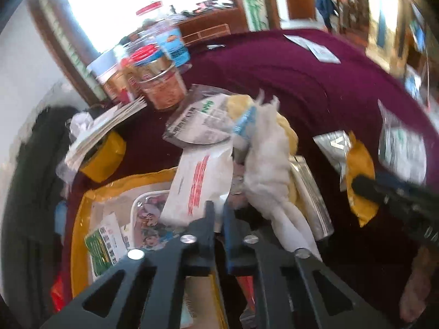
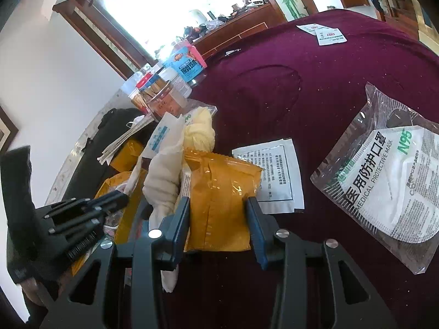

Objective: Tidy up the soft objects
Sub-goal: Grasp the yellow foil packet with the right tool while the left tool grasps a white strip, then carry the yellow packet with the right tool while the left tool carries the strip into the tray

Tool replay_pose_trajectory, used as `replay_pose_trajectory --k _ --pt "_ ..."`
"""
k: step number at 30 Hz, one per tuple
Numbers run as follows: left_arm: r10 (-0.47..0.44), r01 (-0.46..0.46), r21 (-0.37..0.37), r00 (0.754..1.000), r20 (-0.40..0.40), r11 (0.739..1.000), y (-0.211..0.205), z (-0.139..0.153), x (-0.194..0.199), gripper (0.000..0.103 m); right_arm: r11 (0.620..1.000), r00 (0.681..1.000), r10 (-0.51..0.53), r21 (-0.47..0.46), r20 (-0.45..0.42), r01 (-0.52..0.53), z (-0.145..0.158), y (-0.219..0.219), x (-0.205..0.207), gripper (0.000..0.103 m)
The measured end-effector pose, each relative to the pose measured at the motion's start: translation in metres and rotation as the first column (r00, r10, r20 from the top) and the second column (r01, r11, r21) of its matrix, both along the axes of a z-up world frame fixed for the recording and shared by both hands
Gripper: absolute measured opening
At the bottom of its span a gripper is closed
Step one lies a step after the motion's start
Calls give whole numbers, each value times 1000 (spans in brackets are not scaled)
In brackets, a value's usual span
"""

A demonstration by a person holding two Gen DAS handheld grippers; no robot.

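Note:
In the left wrist view my left gripper is shut on the lower edge of a white packet with red print, held over a yellow-rimmed tray. A white and yellow cloth bundle hangs just right of it. In the right wrist view my right gripper is closed on an orange-yellow plastic packet, its jaws pressing both sides. The same cloth bundle is just left of it. An N95 mask pack lies on the maroon cloth at the right.
Jars and a blue tub stand at the table's far left. A white leaflet lies behind the yellow packet. Small white sachets lie at the far side. A stack of masks sits left, with an N95 pack behind the bundle.

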State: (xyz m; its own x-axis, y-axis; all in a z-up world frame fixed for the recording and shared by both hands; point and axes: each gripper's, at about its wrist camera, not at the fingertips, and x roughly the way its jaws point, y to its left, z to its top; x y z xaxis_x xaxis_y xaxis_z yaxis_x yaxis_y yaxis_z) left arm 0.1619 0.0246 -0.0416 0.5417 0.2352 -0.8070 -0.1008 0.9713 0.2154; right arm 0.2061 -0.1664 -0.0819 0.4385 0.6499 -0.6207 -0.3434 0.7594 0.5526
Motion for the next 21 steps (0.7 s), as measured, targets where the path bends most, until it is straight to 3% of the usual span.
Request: replay_pose_trajectory --k 4,7,10,16,21 --pt "93 -82 -113 991 100 990 23 25 -17 0 1000 1000 15 -12 19 -15 2 3 -3 39" --pt "165 -130 -268 980 110 955 48 40 -35 0 999 999 33 -20 35 -32 3 6 -6 39" --pt "206 -154 -353 972 114 923 65 50 -56 0 998 997 55 -18 63 -54 7 9 -11 39" --pt "280 -203 -395 949 147 896 95 66 -104 0 996 991 87 -33 103 -84 12 15 -19 39" --pt "326 -251 -412 938 121 876 122 55 -126 0 987 978 159 -32 132 -156 26 34 -40 39"
